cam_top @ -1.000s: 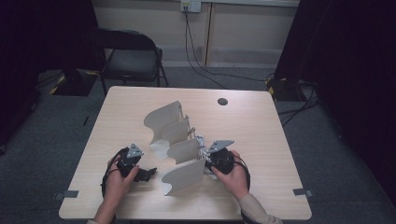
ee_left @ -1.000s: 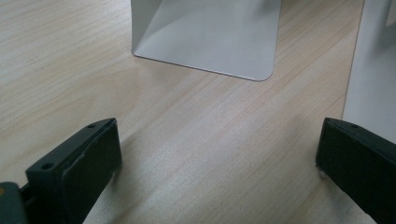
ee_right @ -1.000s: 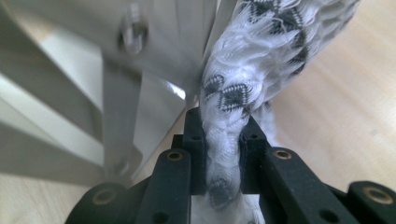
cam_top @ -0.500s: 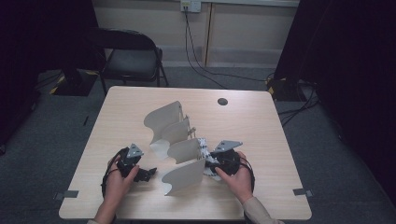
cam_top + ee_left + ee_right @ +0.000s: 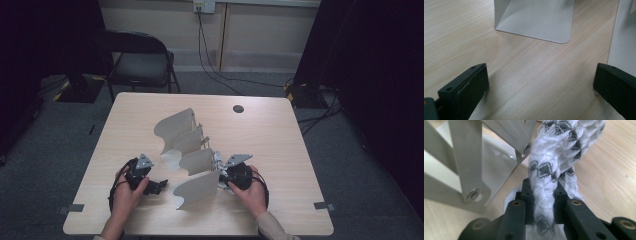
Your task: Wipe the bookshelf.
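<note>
Light wood-grain table (image 5: 280, 135) is recorded as the work surface, with dark drapes and a folding chair (image 5: 141, 60) behind it. A thick braided rope (image 5: 546, 177), white with grey-black diamond flecks, is seen clamped between the pads of the right gripper (image 5: 543, 202); its jaws have just been closing again after a brief opening, and the rope is pinched between them, rising up and away from the fingertips. Beyond and to the left of that gripper, pale metal plates (image 5: 469, 167) with riveted eyelets are noted; from above they appear as a row of curved metal dividers. The rope's far end is cut off and its route through the eyelets cannot be made out. The left gripper (image 5: 541, 82) is held wide open, nothing between its jaws, low over the table, a plate just ahead of it.
</note>
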### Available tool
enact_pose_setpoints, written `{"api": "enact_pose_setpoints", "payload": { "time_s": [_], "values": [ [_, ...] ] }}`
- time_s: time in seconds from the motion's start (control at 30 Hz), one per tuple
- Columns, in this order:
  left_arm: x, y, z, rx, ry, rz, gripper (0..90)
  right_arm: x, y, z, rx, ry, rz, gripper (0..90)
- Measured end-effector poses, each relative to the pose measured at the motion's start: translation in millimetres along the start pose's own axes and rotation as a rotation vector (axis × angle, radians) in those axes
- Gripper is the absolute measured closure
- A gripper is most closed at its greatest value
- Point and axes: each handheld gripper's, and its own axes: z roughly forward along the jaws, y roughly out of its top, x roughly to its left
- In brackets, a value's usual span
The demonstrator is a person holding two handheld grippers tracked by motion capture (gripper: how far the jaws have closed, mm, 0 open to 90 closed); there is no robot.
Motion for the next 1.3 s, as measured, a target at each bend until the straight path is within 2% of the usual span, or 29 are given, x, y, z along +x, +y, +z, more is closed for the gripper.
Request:
{"api": "enact_pose_setpoints", "payload": {
  "time_s": [0.13, 0.23, 0.4, 0.47, 0.53, 0.63, 0.83, 0.97, 1.07, 1.17, 1.3],
  "values": [
    [0.0, 0.0, 0.0, 0.0, 0.0, 0.0, 0.0, -5.1, -3.2, -11.1, -0.016, -0.004, 0.026, 79.6],
    [0.0, 0.0, 0.1, -0.001, 0.0, -0.001, 0.0, -11.6, -1.2, -30.1, -0.07, 0.002, 0.058, 79.7],
    [-0.2, 0.2, 0.2, -0.001, 0.0, -0.001, 0.0, -13.3, 23.0, -65.6, -0.165, -0.021, 0.015, 79.7],
    [0.2, 0.3, 0.0, 0.002, 0.001, 0.005, 0.0, -10.5, 31.5, -70.1, -0.179, -0.015, -0.003, 79.7],
    [-0.2, 0.2, 0.2, 0.0, 0.0, 0.0, 0.0, -5.9, 37.6, -69.1, -0.183, 0.002, -0.018, 79.7],
    [-0.2, 0.2, 0.2, 0.0, 0.0, -0.001, 0.0, 1.8, 38.6, -57.8, -0.161, 0.016, -0.03, 79.7],
    [0.0, 0.3, 0.2, 0.0, 0.001, 0.002, 0.0, 8.6, 21.8, -30.9, -0.089, 0.043, -0.034, 79.8],
    [-0.1, 0.3, 0.2, 0.0, 0.001, 0.001, 0.0, 8.9, 10.1, -21.5, -0.044, 0.057, -0.031, 79.8],
    [-0.2, 0.2, 0.2, -0.001, 0.0, -0.001, 0.0, 10.1, 2.5, -18.1, -0.02, 0.06, -0.031, 79.7],
    [-0.2, 0.2, 0.2, 0.0, 0.0, -0.001, 0.0, 10.1, -2.4, -18.9, -0.025, 0.065, -0.025, 79.7],
    [-0.2, 0.2, 0.2, -0.001, 0.0, -0.001, 0.0, 5.5, -0.6, -30.7, -0.052, 0.053, -0.016, 79.7]
  ]
}}
